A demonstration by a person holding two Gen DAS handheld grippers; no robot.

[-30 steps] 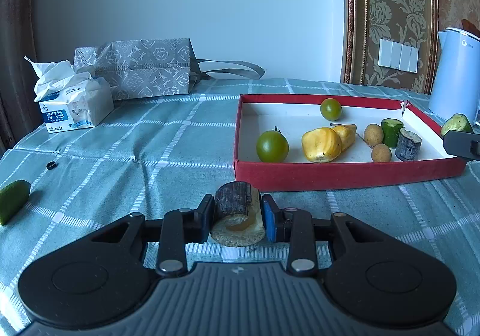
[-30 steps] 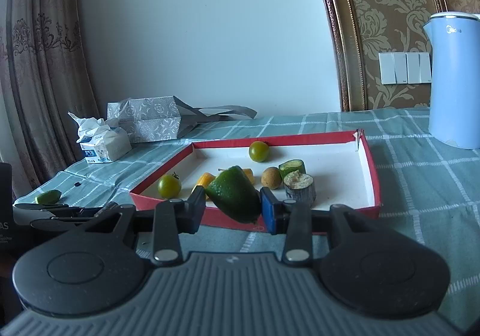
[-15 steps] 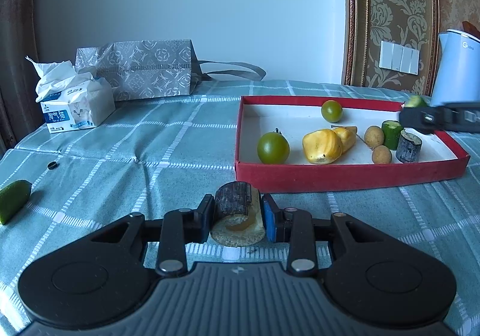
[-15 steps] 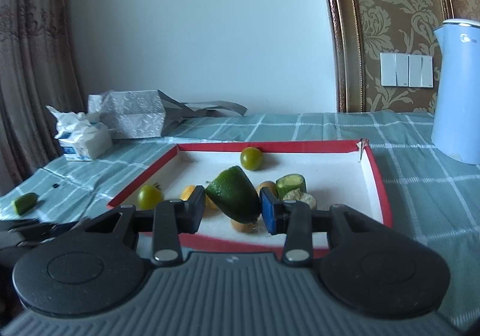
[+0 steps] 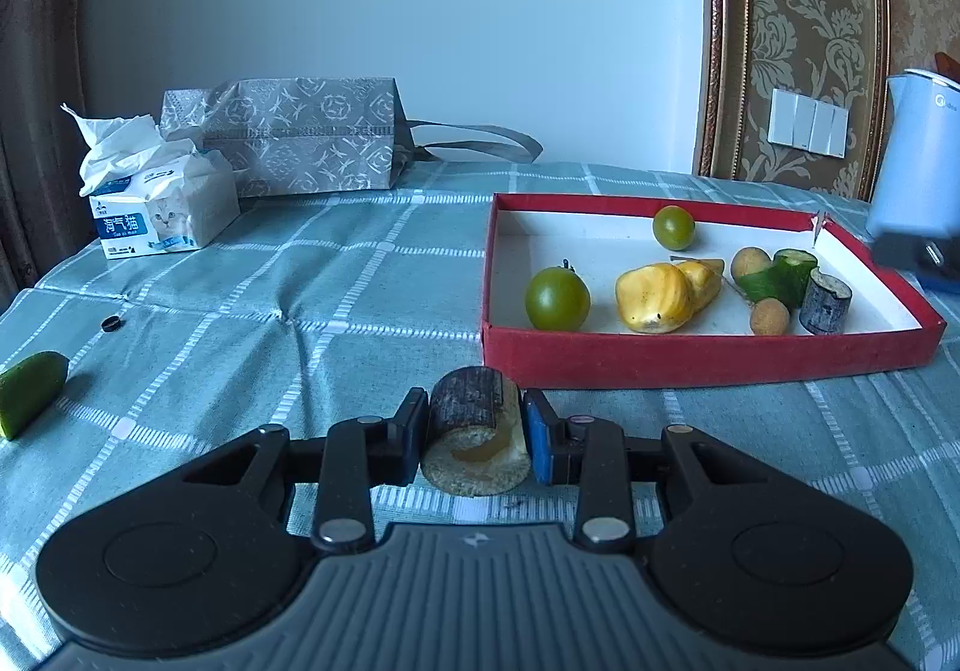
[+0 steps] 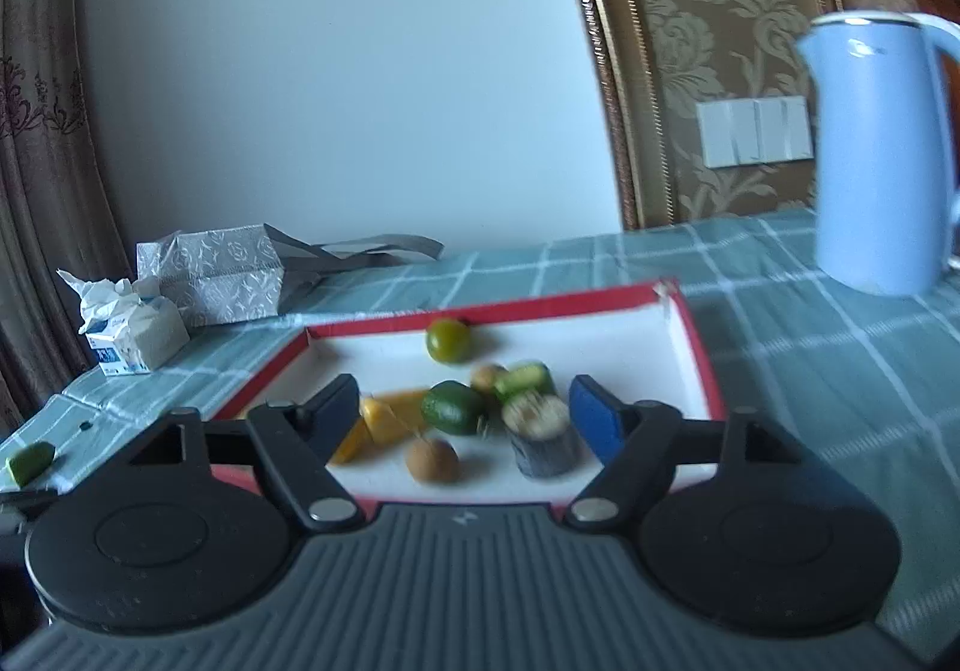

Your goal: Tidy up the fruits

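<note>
Checked tablecloth (image 5: 336, 275); left gripper (image 5: 475, 434) clamps sugarcane piece (image 5: 474, 431); right gripper (image 6: 462, 419) wide, empty, over red tray (image 6: 690, 335).

The white paper tissue pack (image 5: 162, 209) with a kitten picture is showing blue Chinese characters, 清气猫. Smaller print beneath is blurring beyond reading. The pale blue kettle (image 5: 918, 179) is bearing an unreadable logo.

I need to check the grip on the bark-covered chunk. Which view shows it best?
The left wrist view: the bark-covered chunk sits sharp and close, clamped between the left gripper's fingers. The right wrist view doesn't show it.
</note>
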